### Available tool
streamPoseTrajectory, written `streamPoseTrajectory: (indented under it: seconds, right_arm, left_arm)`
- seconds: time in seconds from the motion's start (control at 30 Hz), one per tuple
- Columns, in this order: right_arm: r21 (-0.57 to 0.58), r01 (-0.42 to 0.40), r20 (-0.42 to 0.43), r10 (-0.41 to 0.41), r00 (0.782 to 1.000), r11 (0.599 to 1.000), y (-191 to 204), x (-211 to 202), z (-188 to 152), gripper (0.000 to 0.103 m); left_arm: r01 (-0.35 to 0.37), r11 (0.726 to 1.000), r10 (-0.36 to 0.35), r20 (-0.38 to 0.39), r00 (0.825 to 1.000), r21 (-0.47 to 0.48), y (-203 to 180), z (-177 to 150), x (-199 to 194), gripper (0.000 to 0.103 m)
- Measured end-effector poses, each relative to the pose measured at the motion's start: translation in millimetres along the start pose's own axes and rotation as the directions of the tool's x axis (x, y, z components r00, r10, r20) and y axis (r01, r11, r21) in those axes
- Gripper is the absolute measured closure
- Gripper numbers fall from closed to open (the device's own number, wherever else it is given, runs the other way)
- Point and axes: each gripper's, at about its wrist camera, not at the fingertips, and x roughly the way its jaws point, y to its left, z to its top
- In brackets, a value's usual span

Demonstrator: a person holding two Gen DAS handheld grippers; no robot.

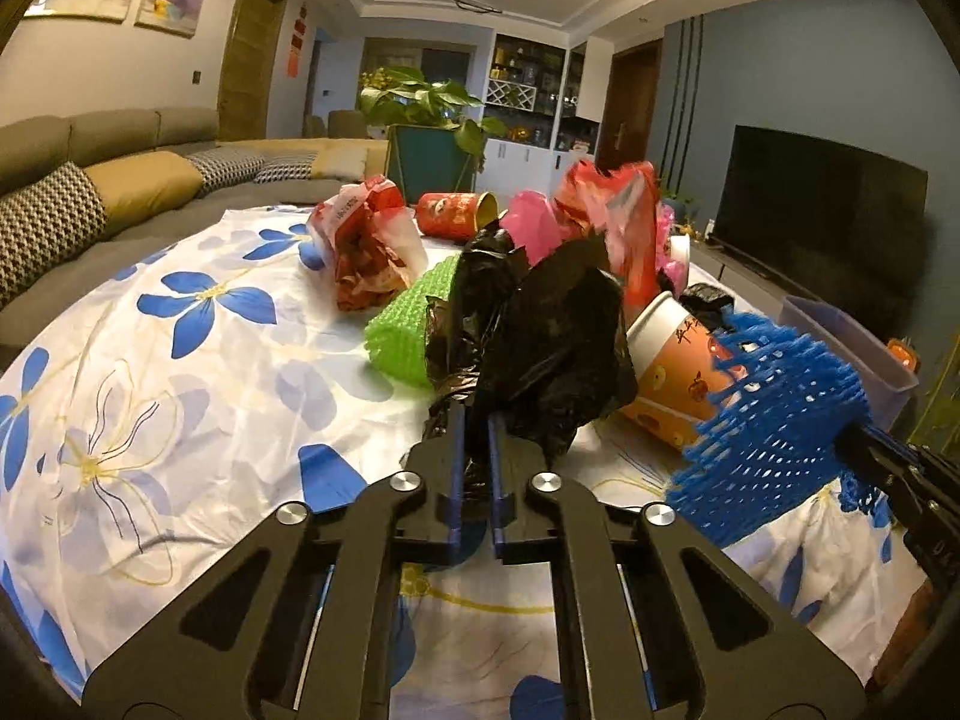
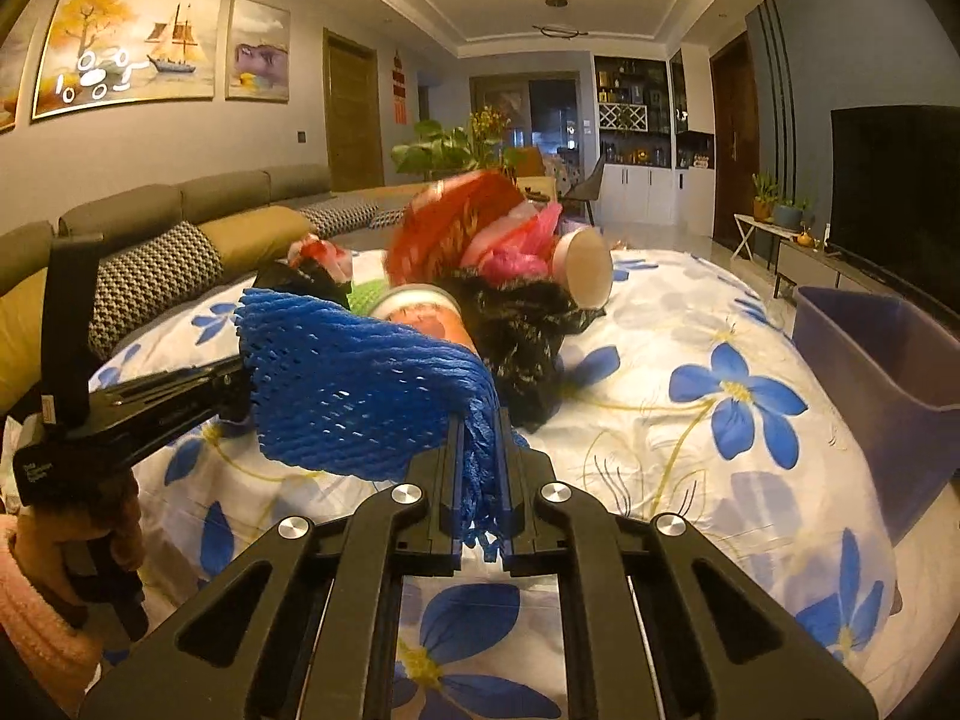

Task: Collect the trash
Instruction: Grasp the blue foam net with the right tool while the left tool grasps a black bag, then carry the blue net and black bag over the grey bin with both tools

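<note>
two grippers, both loaded. left gripper is clenched on the black plastic bag; right gripper is clenched on the blue foam net. the purple bin lies at two o'clock from the right gripper, the nearer one.

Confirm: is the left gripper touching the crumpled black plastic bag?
Touching. Left wrist view shows the left gripper shut, its fingers pinching the crumpled black plastic bag.
</note>
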Motion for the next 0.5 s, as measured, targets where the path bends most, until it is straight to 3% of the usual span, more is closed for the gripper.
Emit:
streamPoseTrajectory:
  seconds: [0.5]
  right_arm:
    - [0.045, 0.013, 0.088, -0.017, 0.996, 0.999, -8, -24, 17, 0.093]
  left_arm:
    - [-0.010, 1.000, 0.013, 0.147, 0.989, -0.022, 6, 21, -66, 0.100]
